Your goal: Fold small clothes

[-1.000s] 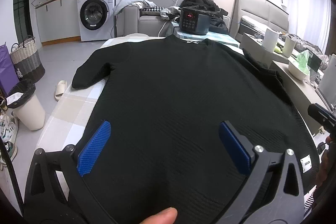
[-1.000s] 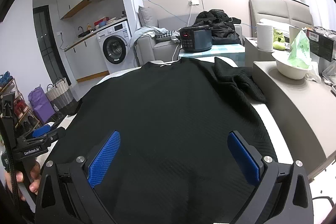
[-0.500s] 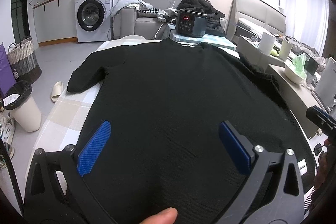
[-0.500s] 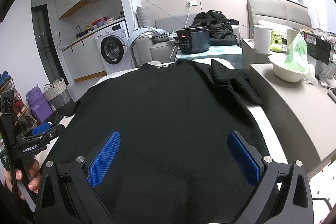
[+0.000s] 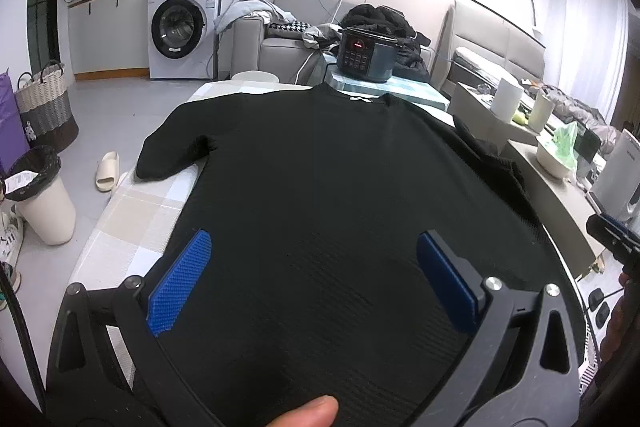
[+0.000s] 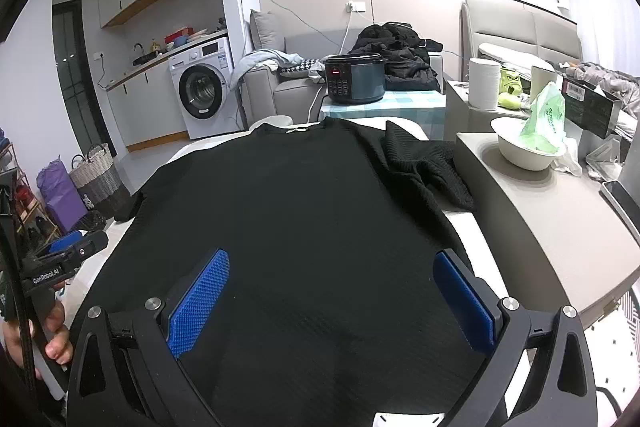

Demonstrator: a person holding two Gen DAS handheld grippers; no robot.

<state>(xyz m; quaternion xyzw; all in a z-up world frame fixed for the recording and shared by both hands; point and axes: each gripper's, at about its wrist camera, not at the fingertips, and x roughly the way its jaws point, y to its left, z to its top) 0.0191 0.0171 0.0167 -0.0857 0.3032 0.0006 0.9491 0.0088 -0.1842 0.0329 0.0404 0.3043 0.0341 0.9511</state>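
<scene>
A black knit sweater lies spread flat on the checked table, neck at the far end. Its left sleeve rests on the cloth; its right sleeve lies bunched against the grey counter. My left gripper hovers open above the hem, blue pads wide apart, nothing between them. My right gripper is open too, over the sweater's lower part. A thumb tip shows at the bottom of the left wrist view.
A grey counter on the right carries a white bowl with a green bag. A dark cooker stands beyond the neck. A white bin, a slipper and baskets stand on the floor at left.
Both grippers have drawn back and risen a little, so more of the sweater and table shows. Both stay open. The sweater has not moved.
</scene>
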